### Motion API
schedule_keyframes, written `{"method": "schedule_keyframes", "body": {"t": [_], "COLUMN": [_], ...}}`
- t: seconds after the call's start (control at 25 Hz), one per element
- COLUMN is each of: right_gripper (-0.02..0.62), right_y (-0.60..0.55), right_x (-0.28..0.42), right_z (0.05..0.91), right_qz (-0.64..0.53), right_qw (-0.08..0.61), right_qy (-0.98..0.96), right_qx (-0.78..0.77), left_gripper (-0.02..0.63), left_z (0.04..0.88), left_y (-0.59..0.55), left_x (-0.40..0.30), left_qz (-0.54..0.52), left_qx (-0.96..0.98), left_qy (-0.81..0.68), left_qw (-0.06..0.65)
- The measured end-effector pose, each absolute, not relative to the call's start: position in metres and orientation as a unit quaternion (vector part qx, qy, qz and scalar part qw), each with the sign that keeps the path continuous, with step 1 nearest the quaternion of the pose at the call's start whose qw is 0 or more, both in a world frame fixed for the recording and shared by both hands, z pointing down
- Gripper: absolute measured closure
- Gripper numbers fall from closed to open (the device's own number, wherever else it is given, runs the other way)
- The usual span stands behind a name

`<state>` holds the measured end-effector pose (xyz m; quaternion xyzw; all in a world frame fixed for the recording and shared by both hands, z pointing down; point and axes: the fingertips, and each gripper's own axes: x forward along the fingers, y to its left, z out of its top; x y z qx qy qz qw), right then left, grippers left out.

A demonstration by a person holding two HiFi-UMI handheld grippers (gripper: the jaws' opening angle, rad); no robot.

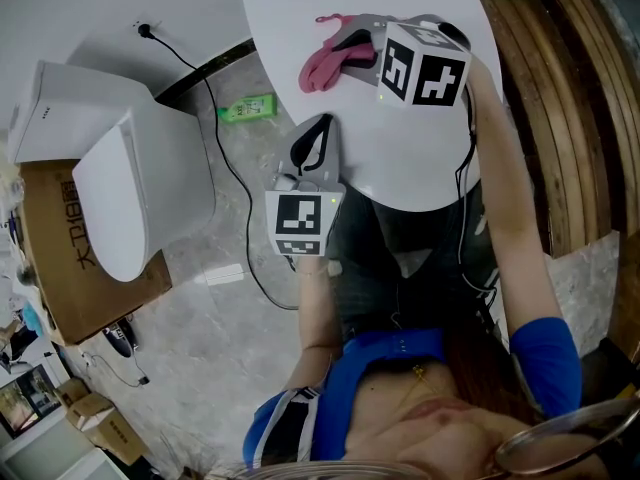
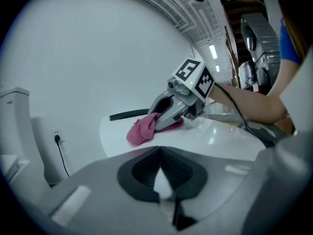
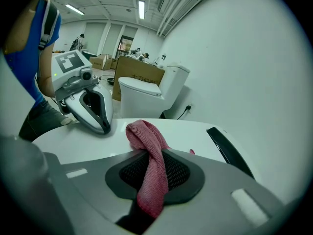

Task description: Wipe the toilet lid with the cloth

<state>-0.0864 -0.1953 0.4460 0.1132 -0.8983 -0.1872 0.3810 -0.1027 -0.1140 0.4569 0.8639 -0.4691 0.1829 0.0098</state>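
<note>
Right gripper (image 3: 154, 180): my jaws are clamped on the cloth (image 3: 149, 151). A fold runs down between the pads, and the rest bunches up ahead of the tips.
Left gripper (image 2: 160, 173): my jaws are closed on each other, with nothing held between them.
Cloth: pink. It is at the right gripper (image 1: 345, 50) on the table (image 1: 420, 158), well apart from the toilet. The bunched end (image 1: 322, 68) lies on the white top.
Left gripper's place: it (image 1: 318, 133) is at the table's near-left edge, pointing in towards the cloth. I cannot tell whether its tips touch the top.
Seen from the right side: the left gripper (image 3: 100, 124) stands over the table (image 3: 88, 141), near the cloth but apart from it.
Seen from the left side: the right gripper (image 2: 159, 116) is low over the table (image 2: 205, 136), with the cloth (image 2: 142, 131) at its tips.
Toilet (image 1: 125, 203): white, on the floor to my left, with the lid down. It also shows beyond the table (image 3: 146, 97).
Box (image 1: 60, 268): cardboard, against the toilet's far side.
Bottle (image 1: 247, 109): green, lying on the floor between toilet and table.
Cable (image 1: 225, 158): black, running from a wall socket across the floor.
Black bar (image 3: 227, 151): lies on the table's far edge, beyond the cloth.
</note>
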Motion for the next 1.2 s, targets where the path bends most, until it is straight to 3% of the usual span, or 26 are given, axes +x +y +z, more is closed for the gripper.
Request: {"method": "schedule_keyframes", "body": {"t": [1.2], "right_gripper": [0.523], "right_y": [-0.207], "right_x": [-0.014], "right_z": [0.451], "right_qz": [-0.118], "right_qw": [0.472], "right_qy": [-0.861], "right_qx": [0.149], "left_gripper": [0.606], "left_z": [0.457], "left_y": [-0.115], "left_x": [-0.103], "left_qz": [0.187], "left_qx": [0.864], "left_qy": [-0.467], "left_qw": [0.011]}}
